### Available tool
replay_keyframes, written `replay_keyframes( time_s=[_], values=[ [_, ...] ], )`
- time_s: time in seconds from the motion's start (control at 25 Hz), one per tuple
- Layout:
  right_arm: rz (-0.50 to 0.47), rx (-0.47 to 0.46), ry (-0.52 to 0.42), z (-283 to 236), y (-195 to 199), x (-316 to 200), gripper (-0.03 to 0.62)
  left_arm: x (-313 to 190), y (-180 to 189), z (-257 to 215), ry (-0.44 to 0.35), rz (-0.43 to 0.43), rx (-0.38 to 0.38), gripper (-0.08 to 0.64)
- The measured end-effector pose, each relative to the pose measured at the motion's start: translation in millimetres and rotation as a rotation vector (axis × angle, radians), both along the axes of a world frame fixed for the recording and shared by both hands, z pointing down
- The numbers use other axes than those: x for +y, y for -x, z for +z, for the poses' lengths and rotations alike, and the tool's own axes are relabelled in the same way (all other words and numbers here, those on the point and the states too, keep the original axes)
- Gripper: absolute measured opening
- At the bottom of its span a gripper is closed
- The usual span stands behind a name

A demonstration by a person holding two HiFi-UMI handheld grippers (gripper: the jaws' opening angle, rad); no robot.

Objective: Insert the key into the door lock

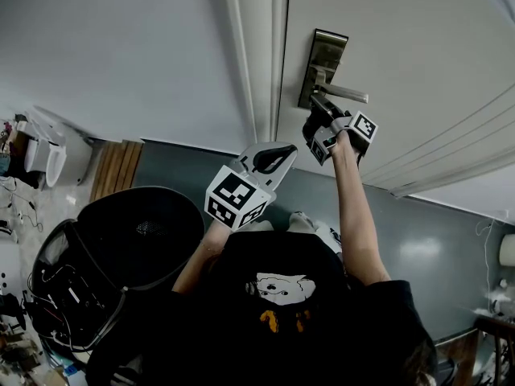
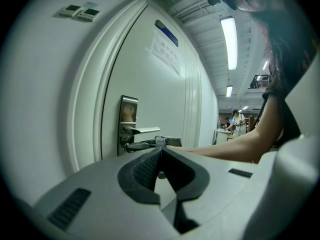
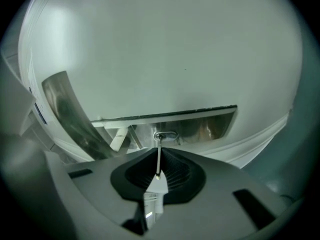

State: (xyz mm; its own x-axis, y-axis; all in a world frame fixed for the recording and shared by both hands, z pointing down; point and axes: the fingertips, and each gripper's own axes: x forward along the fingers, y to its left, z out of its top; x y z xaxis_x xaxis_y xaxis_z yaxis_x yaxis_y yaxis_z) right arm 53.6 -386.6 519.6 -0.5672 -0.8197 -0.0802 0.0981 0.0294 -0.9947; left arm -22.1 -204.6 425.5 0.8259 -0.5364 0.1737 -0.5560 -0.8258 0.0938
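The door's metal lock plate (image 1: 326,61) carries a lever handle (image 1: 348,95). My right gripper (image 1: 317,109) is pressed up to the plate just under the handle. In the right gripper view it (image 3: 159,153) is shut on the key (image 3: 158,162), whose thin blade points straight at the oval keyhole (image 3: 165,135), tip at its mouth. How deep the blade sits I cannot tell. My left gripper (image 1: 276,154) hangs lower and left of the lock, away from the door, shut (image 2: 160,156) with nothing between its pads. From there the lock plate (image 2: 129,115) and handle (image 2: 146,130) show ahead.
The white door frame (image 1: 257,55) runs just left of the lock. A black office chair (image 1: 137,240) stands at lower left beside cluttered cables. A paper notice (image 2: 166,51) hangs on the door. The person's right forearm (image 1: 350,215) reaches to the lock.
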Motion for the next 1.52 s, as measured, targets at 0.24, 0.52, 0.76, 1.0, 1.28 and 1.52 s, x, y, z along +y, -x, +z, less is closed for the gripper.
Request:
replay_keyframes(
  time_s=[0.24, 0.52, 0.76, 1.0, 1.28, 1.52],
  values=[
    [0.012, -0.016, -0.061, 5, -3, -12, 0.023, -9, -1, 6, 0.005, 0.001, -0.01, 0.009],
    [0.004, 0.012, -0.087, 4, -1, -14, 0.027, -20, 2, 9, 0.018, -0.011, -0.012, 0.009],
    [0.003, 0.079, -0.093, 2, -3, 5, 0.084, -9, 2, 9, 0.037, 0.003, -0.004, 0.009],
    [0.011, 0.16, -0.108, -4, -3, 51, 0.073, 9, 15, 10, 0.057, 0.001, 0.01, 0.009],
    [0.008, 0.276, -0.141, -18, 5, 108, 0.063, 31, 24, 10, 0.082, 0.033, 0.013, 0.009],
    [-0.02, 0.392, -0.171, -28, 17, 151, 0.054, 41, 31, 20, 0.114, 0.034, 0.009, 0.009]
  ],
)
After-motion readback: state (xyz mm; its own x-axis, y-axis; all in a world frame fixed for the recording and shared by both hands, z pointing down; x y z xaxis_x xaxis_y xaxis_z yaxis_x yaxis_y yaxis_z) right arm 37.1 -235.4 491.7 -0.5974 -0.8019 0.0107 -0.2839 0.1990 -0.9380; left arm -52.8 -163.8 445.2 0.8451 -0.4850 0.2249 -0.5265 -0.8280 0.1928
